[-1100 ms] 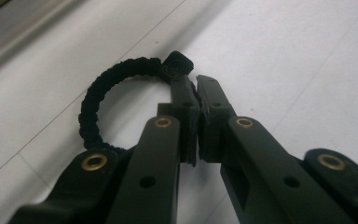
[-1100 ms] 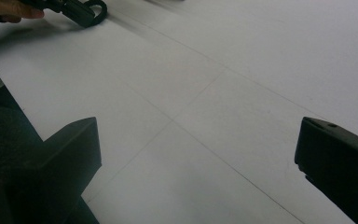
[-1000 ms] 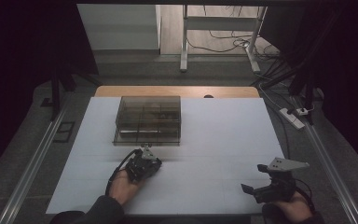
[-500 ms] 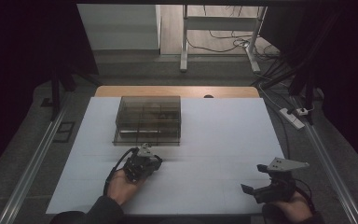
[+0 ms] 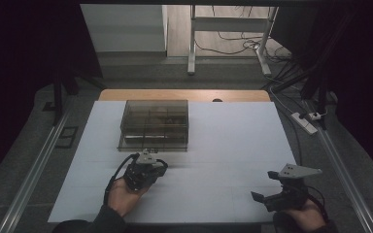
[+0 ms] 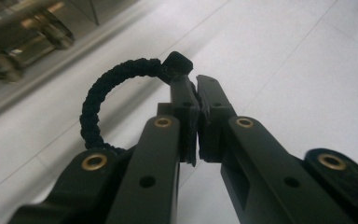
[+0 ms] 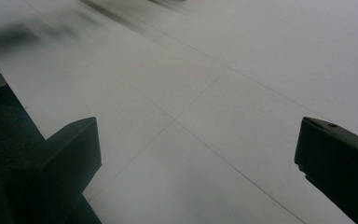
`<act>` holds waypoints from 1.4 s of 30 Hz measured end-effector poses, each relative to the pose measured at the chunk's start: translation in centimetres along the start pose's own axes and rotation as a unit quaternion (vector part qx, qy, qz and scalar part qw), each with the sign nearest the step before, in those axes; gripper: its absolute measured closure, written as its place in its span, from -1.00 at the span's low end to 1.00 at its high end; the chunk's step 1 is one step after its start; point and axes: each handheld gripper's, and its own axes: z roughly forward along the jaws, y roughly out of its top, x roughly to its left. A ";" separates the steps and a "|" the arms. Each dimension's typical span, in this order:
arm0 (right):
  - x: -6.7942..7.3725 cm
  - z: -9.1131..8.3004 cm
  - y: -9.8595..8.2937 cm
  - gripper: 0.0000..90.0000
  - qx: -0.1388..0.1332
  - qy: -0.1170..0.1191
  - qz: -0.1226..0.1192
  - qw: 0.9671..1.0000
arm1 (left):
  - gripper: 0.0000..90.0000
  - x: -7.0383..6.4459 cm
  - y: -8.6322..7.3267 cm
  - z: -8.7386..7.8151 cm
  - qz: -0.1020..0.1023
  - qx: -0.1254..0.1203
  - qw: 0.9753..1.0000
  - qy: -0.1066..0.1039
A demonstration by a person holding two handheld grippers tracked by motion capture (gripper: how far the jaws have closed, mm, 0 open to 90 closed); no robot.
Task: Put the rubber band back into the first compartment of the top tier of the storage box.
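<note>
In the high view, the left gripper [image 5: 148, 167] sat low on the white table sheet [image 5: 223, 145], held in the person's left hand [image 5: 121, 196], its tips pointed toward the smoky translucent plastic compartment box [image 5: 154, 124] that stood just beyond them. The box's front edge lay near the fingertips but apart from them. The small black thing at the tips was too small to make out from up there. Well off to the other side, the right gripper [image 5: 264, 187] rested near the table's near edge in the right hand [image 5: 301, 213], its grey three-cornered plate [image 5: 298, 171] on top, with its jaws spread.

In the left gripper view, the two black fingers [image 6: 184, 100] were pressed nearly together, pinching the black braided cord loop [image 6: 95, 102] by its small black knot-like bead, which sat right at the fingertips. The loop curled away to the left of the fingers and back down toward the gripper body, hanging over the white sheet [image 6: 284, 51]. Beyond the loop, up and to the left, the box's blurred compartments [image 6: 23, 32] showed some brassy small parts, which were too blurred to identify.

In the right gripper view, the two black fingers [image 7: 74, 154] stood wide apart at the frame's edges, with nothing between them but bare white sheet [image 7: 205, 93] with faint seam lines.
</note>
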 end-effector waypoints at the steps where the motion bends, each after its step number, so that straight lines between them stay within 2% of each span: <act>1: 0.0 0.0 0.0 -1.00 0.000 0.000 0.000 1.000 | 0.91 0.0 0.0 -0.3 -0.002 -0.003 1.000 0.001; 13: 0.0 0.0 0.0 -0.99 0.001 -0.001 -0.002 1.000 | 0.91 0.4 0.1 -2.7 -0.017 -0.032 0.999 0.017; 27: 0.0 0.1 0.0 -0.99 0.003 -0.002 -0.001 1.000 | 0.91 1.4 0.6 -4.7 -0.033 -0.075 0.996 0.041; 42: 0.0 0.1 0.0 -0.99 0.004 -0.001 -0.001 1.000 | 0.91 3.5 0.6 -4.3 -0.053 -0.072 0.994 0.064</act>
